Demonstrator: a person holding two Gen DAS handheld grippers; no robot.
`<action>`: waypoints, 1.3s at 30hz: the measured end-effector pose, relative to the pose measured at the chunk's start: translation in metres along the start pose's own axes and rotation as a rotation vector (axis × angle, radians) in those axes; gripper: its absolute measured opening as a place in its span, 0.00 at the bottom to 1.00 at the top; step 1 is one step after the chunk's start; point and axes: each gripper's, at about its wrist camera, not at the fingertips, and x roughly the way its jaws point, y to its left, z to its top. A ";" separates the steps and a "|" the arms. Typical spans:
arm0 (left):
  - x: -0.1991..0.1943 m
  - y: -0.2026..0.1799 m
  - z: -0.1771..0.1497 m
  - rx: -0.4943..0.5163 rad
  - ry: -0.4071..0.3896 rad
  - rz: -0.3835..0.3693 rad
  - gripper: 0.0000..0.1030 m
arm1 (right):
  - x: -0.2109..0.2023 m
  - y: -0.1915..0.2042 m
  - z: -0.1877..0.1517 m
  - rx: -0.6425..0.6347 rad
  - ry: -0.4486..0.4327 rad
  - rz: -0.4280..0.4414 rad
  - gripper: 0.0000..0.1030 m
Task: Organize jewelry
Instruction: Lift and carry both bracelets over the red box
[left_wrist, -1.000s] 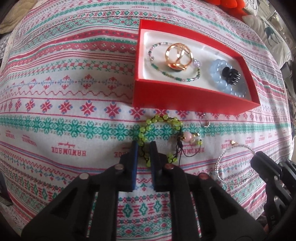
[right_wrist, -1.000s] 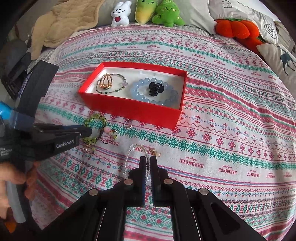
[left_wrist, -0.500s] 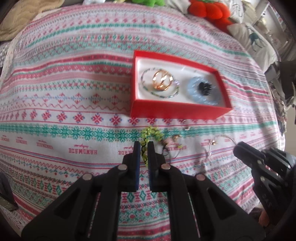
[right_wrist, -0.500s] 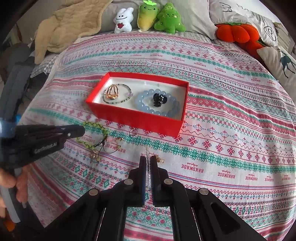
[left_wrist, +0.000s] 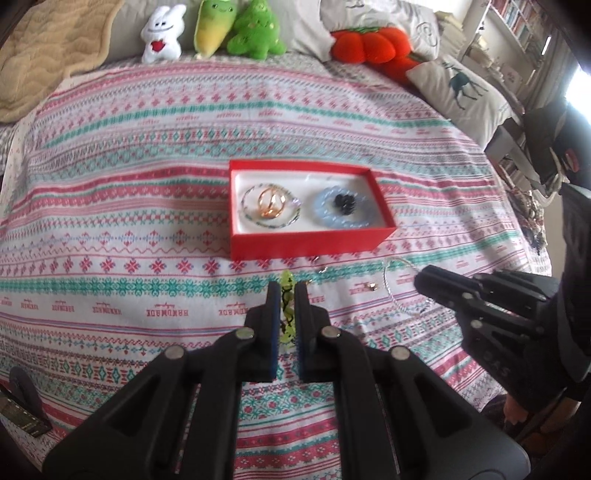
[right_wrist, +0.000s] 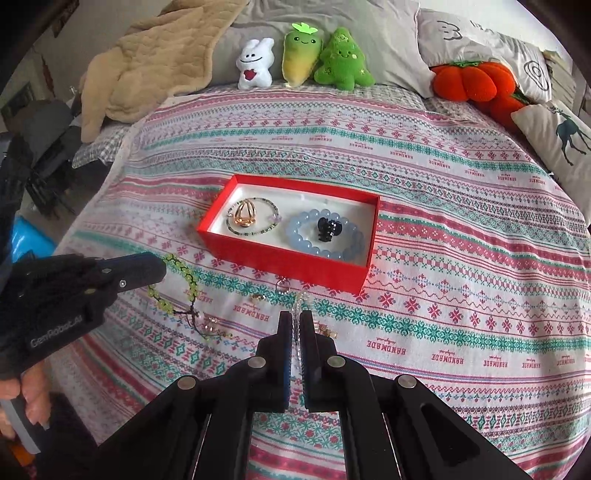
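The left gripper (left_wrist: 287, 295) is raised level over the bed's patterned blanket (left_wrist: 110, 229), its jaws clenched on the green bead bracelet (right_wrist: 181, 275), which dangles from them toward the blanket. Beside it, the right gripper (right_wrist: 295, 321) points at the red box (right_wrist: 280, 258), jaws pinched on the clear bead bracelet (left_wrist: 399, 291). The box holds a blue bracelet (right_wrist: 325, 236) and gold ring (right_wrist: 244, 216).

Soft daylight, window glare upper right, fisheye-bent edges, dark corners.
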 end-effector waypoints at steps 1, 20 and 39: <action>-0.003 -0.001 0.000 0.003 -0.007 -0.003 0.08 | -0.001 0.000 0.001 0.003 -0.004 0.002 0.04; -0.004 -0.003 0.041 -0.042 -0.110 -0.081 0.08 | -0.013 -0.007 0.037 0.099 -0.086 0.055 0.04; 0.031 -0.009 0.064 -0.101 -0.100 -0.139 0.08 | 0.057 -0.036 0.023 0.143 0.191 0.039 0.18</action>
